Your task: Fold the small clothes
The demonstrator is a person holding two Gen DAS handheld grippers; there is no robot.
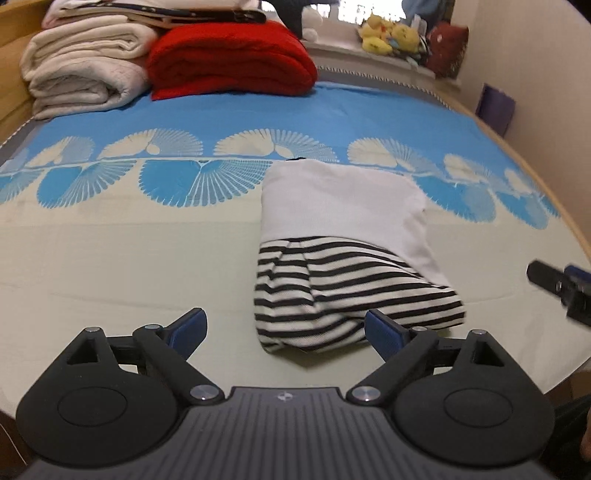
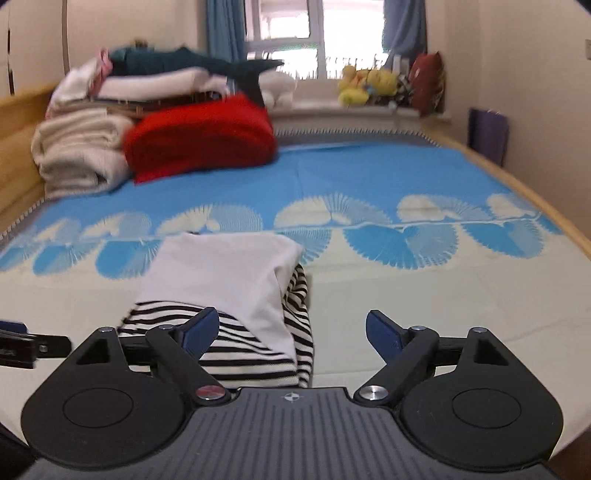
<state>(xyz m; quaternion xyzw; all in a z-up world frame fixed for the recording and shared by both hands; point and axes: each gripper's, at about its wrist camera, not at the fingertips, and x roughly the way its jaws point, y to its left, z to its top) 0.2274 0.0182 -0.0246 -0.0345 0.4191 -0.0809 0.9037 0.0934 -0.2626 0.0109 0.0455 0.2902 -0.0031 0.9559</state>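
Note:
A small folded garment [image 1: 343,251], white on top with black-and-white stripes below, lies on the bed. It also shows in the right wrist view [image 2: 229,291]. My left gripper [image 1: 286,334] is open and empty, just in front of the garment's near striped edge. My right gripper [image 2: 291,332] is open and empty, over the garment's near right edge. The right gripper's tip shows at the right edge of the left wrist view [image 1: 557,288]. The left gripper's tip shows at the left edge of the right wrist view [image 2: 29,345].
The bed cover [image 1: 110,258] is cream near me and blue with fan patterns farther off. Folded white blankets [image 1: 81,70] and a red blanket [image 1: 229,59] are stacked at the far left. Plush toys [image 1: 391,35] sit on the window sill. A wall runs along the right.

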